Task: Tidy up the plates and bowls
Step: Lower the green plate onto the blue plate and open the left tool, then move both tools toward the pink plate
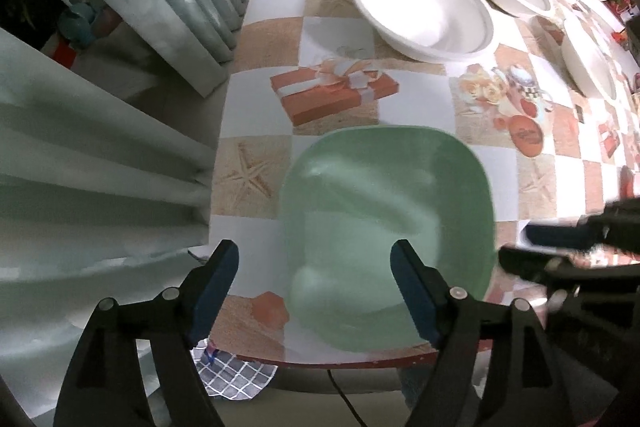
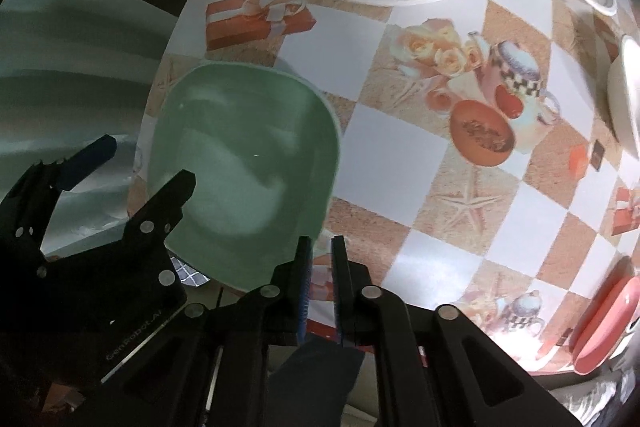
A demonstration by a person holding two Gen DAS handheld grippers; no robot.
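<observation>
Now my left gripper [image 1: 314,271] spreads wide above the green bowl [image 1: 388,227] (its right finger inside); my right gripper [image 2: 320,267], nearly pressed together, pinches nothing beside the rim.

Squarish bowl [image 1: 386,235] at the table [image 1: 408,99] near edge, stacked round bowls [image 1: 424,11] behind it.

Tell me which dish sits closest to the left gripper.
The green bowl, at the table's near edge directly ahead of the open left gripper. The white bowls all sit farther back.
</observation>
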